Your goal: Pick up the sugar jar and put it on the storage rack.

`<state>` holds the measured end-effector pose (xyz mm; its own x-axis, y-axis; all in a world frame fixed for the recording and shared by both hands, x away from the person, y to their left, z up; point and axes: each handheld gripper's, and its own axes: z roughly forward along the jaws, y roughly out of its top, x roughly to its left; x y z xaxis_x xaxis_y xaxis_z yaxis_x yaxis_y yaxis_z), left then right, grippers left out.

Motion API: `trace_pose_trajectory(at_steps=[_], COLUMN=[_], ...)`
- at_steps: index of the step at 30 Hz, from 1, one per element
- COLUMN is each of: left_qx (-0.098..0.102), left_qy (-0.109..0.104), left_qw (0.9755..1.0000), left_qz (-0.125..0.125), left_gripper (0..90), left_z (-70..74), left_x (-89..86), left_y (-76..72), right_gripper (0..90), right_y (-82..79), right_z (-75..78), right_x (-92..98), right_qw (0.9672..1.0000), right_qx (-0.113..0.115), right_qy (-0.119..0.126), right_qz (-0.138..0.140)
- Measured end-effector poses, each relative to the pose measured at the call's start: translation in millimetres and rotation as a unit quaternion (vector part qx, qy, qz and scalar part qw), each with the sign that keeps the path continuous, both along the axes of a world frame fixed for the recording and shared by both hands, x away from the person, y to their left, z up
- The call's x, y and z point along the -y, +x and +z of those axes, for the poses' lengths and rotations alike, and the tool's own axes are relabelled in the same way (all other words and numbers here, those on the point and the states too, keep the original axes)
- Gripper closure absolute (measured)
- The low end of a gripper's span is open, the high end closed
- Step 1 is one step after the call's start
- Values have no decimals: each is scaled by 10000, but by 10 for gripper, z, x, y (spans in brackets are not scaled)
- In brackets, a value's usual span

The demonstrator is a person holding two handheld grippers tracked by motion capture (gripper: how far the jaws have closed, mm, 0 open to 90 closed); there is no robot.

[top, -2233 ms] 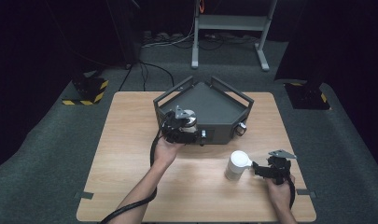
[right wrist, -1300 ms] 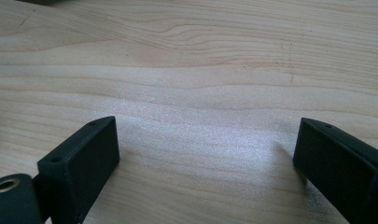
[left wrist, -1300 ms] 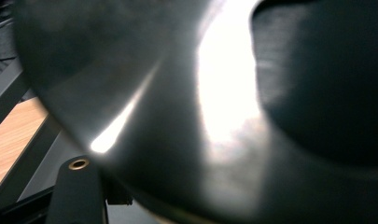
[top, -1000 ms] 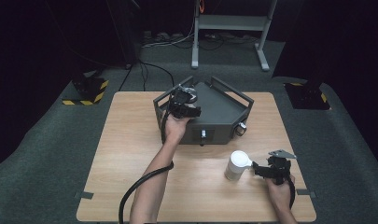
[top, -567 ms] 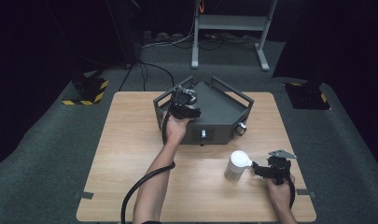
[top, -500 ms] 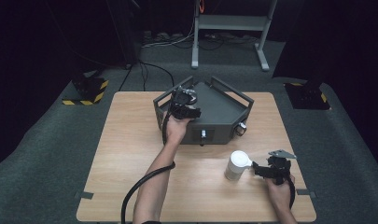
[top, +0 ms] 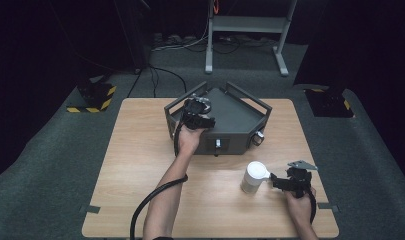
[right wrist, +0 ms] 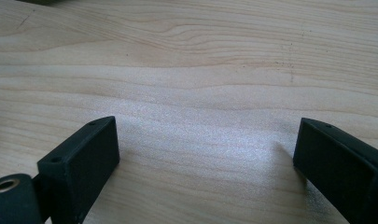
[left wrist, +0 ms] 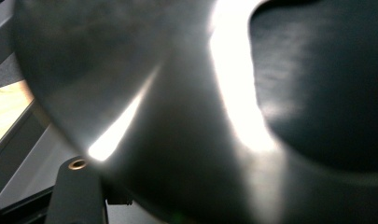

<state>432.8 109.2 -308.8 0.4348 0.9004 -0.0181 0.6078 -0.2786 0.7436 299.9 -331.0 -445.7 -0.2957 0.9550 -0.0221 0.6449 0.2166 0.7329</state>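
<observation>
High view: the left gripper (top: 202, 120) is held over the dark angular metal box (top: 240, 117) at the surface's (top: 140, 150) far middle, moved there from the box's front face; its fingers are clenched, though on what cannot be told. The right gripper (top: 282, 181) is unmoved, fingers released beside the white cup (top: 252, 177). No writing can be read. Grey carpet and dark curtains surround the wooden surface.
</observation>
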Motion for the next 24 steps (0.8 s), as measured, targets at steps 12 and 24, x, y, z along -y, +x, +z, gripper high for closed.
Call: trace_pose_trajectory(at_steps=[12,24], left_qx=[-43,-101], left_qy=[-24,-174], left_qw=[10000,9998], left_qz=[-44,35], left_gripper=[307,218], left_z=[-16,-80], left_x=[-31,-115], left_y=[9,11], right_gripper=[66,66], right_y=[0,0], right_z=[0,0], right_x=[0,0], right_qw=[10000,10000], right_qx=[-1,0], right_qy=[1,2], right_qz=[-1,-2])
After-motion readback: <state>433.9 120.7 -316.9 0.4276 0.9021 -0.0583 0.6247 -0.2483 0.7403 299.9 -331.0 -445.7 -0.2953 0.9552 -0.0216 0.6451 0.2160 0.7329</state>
